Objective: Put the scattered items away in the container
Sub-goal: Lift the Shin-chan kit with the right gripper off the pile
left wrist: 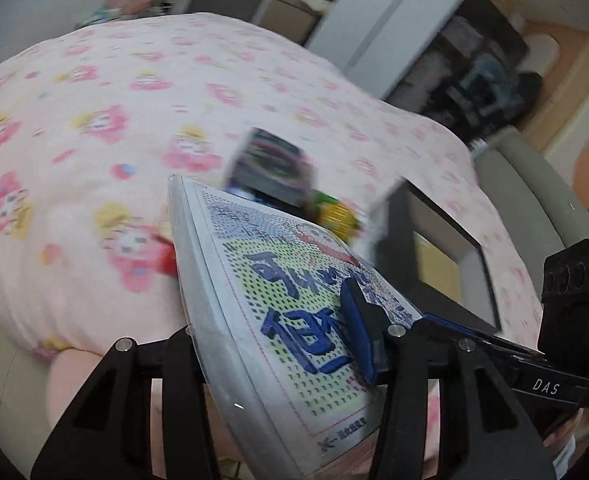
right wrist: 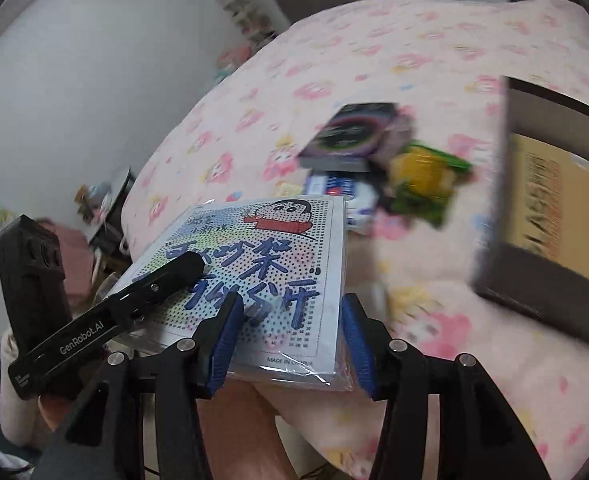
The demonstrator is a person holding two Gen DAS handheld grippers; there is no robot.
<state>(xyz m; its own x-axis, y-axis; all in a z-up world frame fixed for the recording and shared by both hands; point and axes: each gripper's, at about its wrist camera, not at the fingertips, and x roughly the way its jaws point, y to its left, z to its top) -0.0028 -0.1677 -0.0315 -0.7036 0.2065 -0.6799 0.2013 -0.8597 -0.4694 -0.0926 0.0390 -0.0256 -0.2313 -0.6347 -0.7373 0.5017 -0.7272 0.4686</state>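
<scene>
A flat, plastic-wrapped packet (left wrist: 278, 304) (right wrist: 278, 264) printed with a cartoon boy and blue characters hangs above the pink bed. My left gripper (left wrist: 270, 320) is shut on it: one blue pad presses the printed face and the other finger is hidden behind the packet. My right gripper (right wrist: 290, 320) is shut on the near end of the same packet, with a blue pad on each side. The dark grey container (left wrist: 398, 240) (right wrist: 542, 280) stands open on the bed to the right, showing a brown cardboard bottom. The left gripper's upper finger (right wrist: 174, 276) lies across the packet.
Beyond the packet, a dark box with a ring design (left wrist: 270, 164) (right wrist: 350, 128), a green and yellow snack bag (left wrist: 338, 216) (right wrist: 426, 176) and a blue and white box (right wrist: 334, 186) lie on the flowered pink bedspread (left wrist: 94, 120) (right wrist: 434, 48). Furniture and shelves stand past the bed.
</scene>
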